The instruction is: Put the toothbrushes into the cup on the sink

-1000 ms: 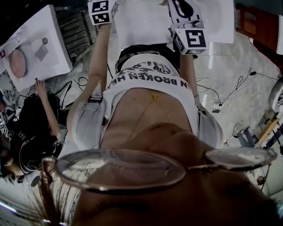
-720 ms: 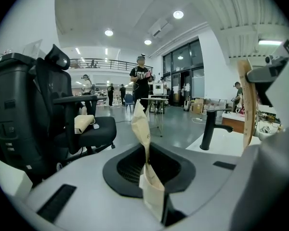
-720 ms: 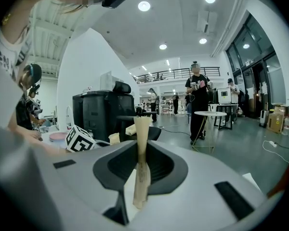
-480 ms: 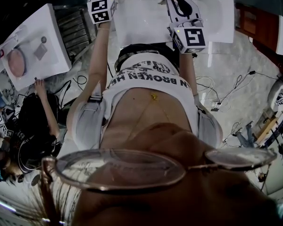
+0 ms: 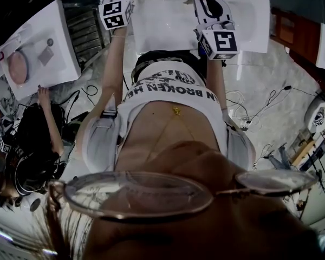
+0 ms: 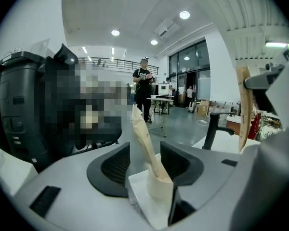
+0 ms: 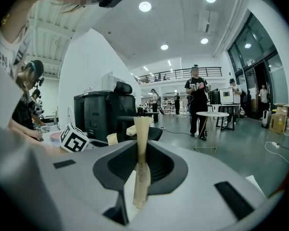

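Between the jaws of the left gripper (image 6: pixel 147 165), which have just been opening wide, a wrapped toothbrush (image 6: pixel 140 129) is leaning loose in the cup (image 6: pixel 139 189), while the right gripper (image 7: pixel 140 165) is pinching the second toothbrush (image 7: pixel 142 134), likely needing dropping in next.

A person in black clothing (image 7: pixel 197 100) stands beside a small round white table (image 7: pixel 213 114). Black cables (image 5: pixel 271 99) lie on the grey floor (image 5: pixel 281 69). A pink round dish (image 5: pixel 17 69) rests on a white tabletop (image 5: pixel 65 47) near a seated person in dark clothing (image 5: pixel 35 145).
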A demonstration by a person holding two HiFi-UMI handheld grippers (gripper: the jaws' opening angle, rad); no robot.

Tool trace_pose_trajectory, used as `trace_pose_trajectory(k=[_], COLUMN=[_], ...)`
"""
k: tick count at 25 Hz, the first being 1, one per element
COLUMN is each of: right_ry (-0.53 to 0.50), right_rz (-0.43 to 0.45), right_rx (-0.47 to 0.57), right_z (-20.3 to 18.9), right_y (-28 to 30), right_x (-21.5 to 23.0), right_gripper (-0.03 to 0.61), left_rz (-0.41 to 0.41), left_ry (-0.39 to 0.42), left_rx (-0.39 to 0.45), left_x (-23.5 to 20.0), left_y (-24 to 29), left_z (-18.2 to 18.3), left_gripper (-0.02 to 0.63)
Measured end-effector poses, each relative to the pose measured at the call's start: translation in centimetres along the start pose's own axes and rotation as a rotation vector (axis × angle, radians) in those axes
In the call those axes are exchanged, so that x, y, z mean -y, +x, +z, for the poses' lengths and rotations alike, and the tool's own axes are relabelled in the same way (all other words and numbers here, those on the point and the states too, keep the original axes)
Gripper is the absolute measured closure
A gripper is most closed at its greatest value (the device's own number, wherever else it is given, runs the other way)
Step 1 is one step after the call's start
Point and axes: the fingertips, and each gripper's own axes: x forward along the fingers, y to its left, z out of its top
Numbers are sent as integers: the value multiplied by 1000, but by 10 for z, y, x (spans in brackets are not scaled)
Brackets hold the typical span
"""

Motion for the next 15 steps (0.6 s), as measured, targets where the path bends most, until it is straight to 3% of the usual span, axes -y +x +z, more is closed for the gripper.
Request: trace_pose_trajectory(k=[10,13,15], right_ry=[-12,-19,-20], right_rz=[14,28,43], right_rx=[21,29,32], right_z=[5,7,8], right_y=[12,18,23], right_x=[5,3,1], right_gripper=[517,517,517], left_rz=[23,45,32], left_ry=[-68,-79,-87], left_rx=[-23,-18,-11], left_x=[-1,-1,5], left_y=[-30,-43,-50], left_z=[-11,-13,-14], left_gripper=[428,562,582])
